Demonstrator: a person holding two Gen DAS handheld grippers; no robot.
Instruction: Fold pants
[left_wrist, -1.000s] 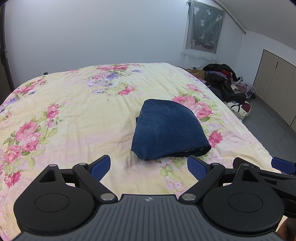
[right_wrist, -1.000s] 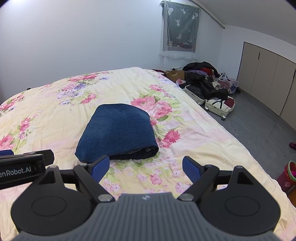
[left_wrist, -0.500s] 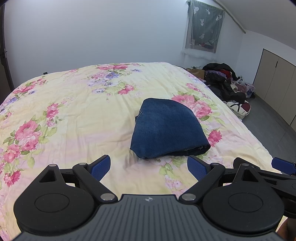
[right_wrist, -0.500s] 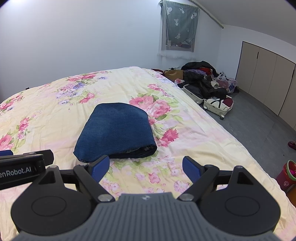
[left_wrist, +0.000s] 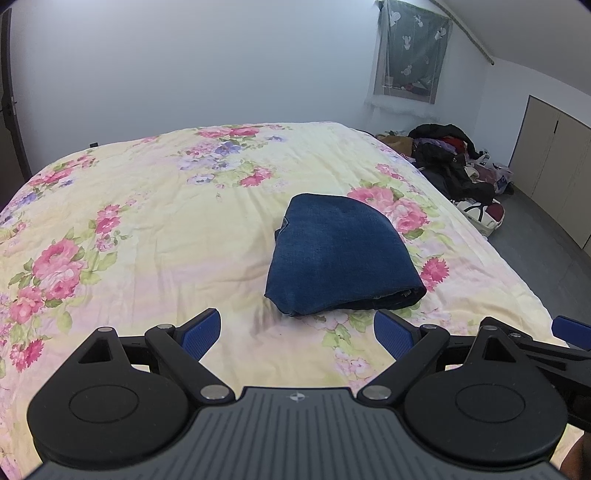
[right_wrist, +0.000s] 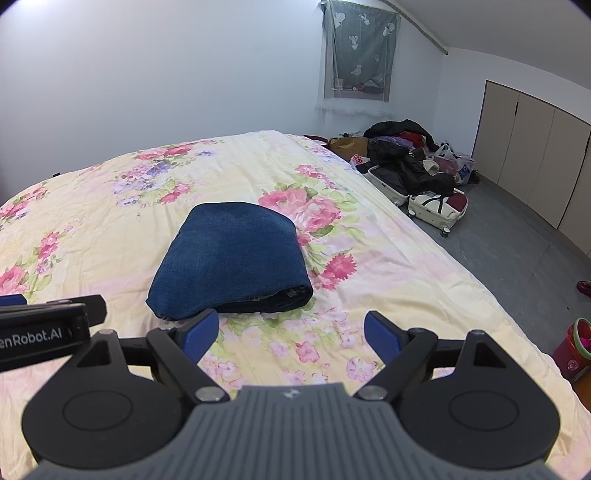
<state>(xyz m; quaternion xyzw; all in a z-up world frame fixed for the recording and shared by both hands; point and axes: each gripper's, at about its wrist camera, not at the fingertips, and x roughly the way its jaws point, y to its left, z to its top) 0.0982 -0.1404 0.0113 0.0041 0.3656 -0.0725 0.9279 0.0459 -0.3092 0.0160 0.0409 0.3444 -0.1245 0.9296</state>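
Left wrist view shows the pants (left_wrist: 341, 254), dark blue denim, folded into a compact bundle on the bed (left_wrist: 147, 229), which is covered by a pale yellow floral quilt. The bundle's layered open edges face the cameras, and its smooth folded top slopes away toward the far wall. The left hand-held gripper (left_wrist: 297, 330) hangs just short of the pants' near edge, its blue pads spread wide with nothing between them. From the right wrist view, the right hand-held gripper (right_wrist: 282, 332) also stands spread and empty, its left pad just at the near corner of the pants (right_wrist: 231, 258); whether it touches the cloth cannot be told. Beyond the pants, off the bed's right side, an open suitcase (right_wrist: 437, 206) and a heap of dark clothes (right_wrist: 402, 155) lie on the grey floor.
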